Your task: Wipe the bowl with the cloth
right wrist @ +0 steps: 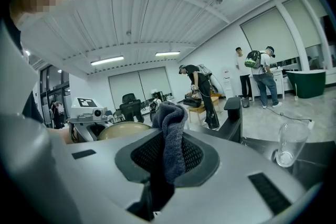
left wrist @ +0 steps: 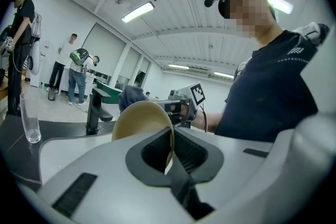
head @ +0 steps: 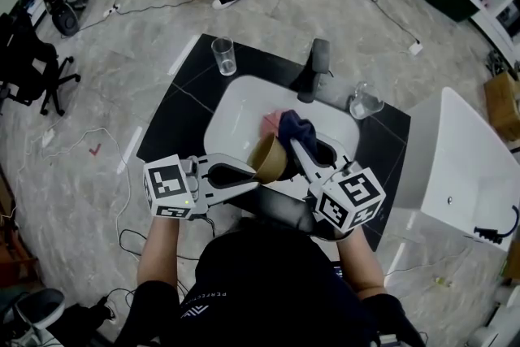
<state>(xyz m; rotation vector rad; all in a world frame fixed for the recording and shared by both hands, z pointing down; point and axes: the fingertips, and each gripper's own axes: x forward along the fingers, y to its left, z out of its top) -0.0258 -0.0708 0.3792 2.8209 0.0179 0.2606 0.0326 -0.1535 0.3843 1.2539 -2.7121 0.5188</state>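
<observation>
1. Two hand-held grippers meet over the white sink (head: 231, 106), which is set in a black counter (head: 175, 126).
2. The left gripper (head: 253, 177) has its jaws almost fully together, pinched on the thin rim of the tan bowl (head: 270, 158). In the left gripper view the rim edge runs straight down between the dark pads of that gripper (left wrist: 170, 153).
3. The bowl (left wrist: 140, 119) is held off the basin and tipped up on its edge, above the near part of the sink.
4. The right gripper (head: 299, 144) is clamped on the dark blue cloth (head: 297, 130). In the right gripper view a fold of cloth (right wrist: 170, 131) stands bunched up between the closed jaws of that gripper (right wrist: 169, 165) and rises above them.
5. The cloth sits right at the bowl's far rim. From the left gripper view it (left wrist: 131, 96) peeps out behind the bowl's upper edge, with the right gripper (left wrist: 181, 107) just beyond.
6. A pink patch of fabric shows beside the blue cloth in the head view; I cannot tell whether it is part of the same cloth.
7. From the right gripper view the bowl (right wrist: 123, 129) lies low and to the left of the jaws, with the left gripper (right wrist: 86, 108) behind it.
8. A black faucet (head: 313, 69) stands at the back of the sink.
9. One empty glass (head: 223, 55) stands upright on the counter's far left corner, and a second glass (head: 366, 102) stands to the faucet's right.
10. Several people (left wrist: 73, 68) stand well apart in the room behind
</observation>
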